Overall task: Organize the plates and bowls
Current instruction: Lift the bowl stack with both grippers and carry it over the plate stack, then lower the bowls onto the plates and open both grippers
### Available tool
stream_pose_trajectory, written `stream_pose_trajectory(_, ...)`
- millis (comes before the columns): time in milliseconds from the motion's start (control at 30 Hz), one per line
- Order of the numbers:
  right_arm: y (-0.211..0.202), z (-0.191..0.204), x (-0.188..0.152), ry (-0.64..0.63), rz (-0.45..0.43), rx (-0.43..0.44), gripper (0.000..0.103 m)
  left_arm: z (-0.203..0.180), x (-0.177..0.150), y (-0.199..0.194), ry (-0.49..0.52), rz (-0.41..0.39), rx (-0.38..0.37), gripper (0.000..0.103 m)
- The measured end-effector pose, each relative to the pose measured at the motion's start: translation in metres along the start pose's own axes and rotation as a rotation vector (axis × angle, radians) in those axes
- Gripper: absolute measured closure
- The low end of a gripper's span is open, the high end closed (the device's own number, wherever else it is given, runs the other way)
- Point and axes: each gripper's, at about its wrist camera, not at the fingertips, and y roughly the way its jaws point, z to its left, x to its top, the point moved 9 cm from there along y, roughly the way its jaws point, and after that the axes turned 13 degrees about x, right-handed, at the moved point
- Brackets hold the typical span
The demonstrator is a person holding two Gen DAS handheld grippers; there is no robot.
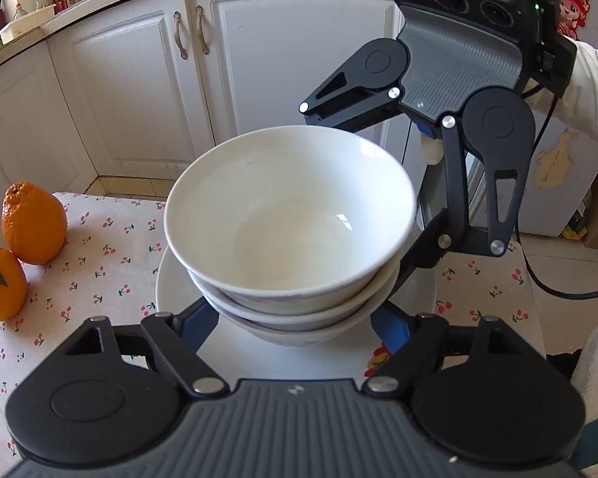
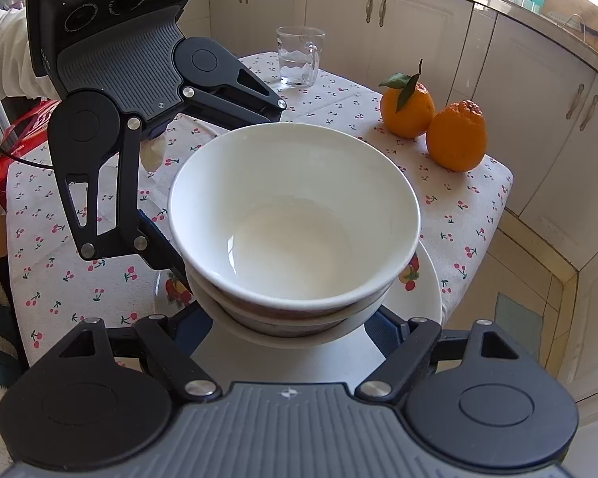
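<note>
A stack of white bowls [image 1: 289, 223] is being held over a plate [image 2: 418, 298] at the cloth-covered surface [image 2: 79, 279], the jaws of the left gripper [image 1: 295, 322] and the right gripper [image 2: 289, 322] closed on its sides from 6 and 2 o'clock in the left view, and is best lowered level and centred.

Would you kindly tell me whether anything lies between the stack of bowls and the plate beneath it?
Nothing visible does. The stack of bowls is over the plate, whose visible surface is bare. The left claw and right claw grip the stack from its sides, not underneath; the oranges stand apart.
</note>
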Motion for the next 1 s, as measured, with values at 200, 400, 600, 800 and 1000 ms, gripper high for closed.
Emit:
stream_pose_trajectory(200, 0.001, -0.002, 0.001, 0.005, 0.0, -0.002, 0.017, 0.003, 0.0, 0.002, -0.011, 0.0, -0.01, 0.02)
stream_pose_trajectory(400, 0.001, -0.003, 0.002, 0.014, 0.002, -0.01, 0.017, 0.004, 0.002, 0.003, -0.004, -0.006, -0.015, 0.02)
stream_pose_trajectory(600, 0.0, -0.001, 0.0, 0.015, -0.005, -0.027, 0.016, 0.001, -0.001, 0.001, 0.006, -0.021, 0.007, 0.013)
stream_pose_trajectory(800, -0.006, -0.001, 0.003, 0.045, -0.049, -0.029, 0.0, -0.006, -0.006, -0.005, 0.038, -0.028, 0.04, 0.007)
stream_pose_trajectory(1000, -0.009, 0.003, 0.001, 0.061, -0.046, -0.065, 0.0, -0.007, -0.008, -0.019, 0.018, -0.059, 0.103, 0.006)
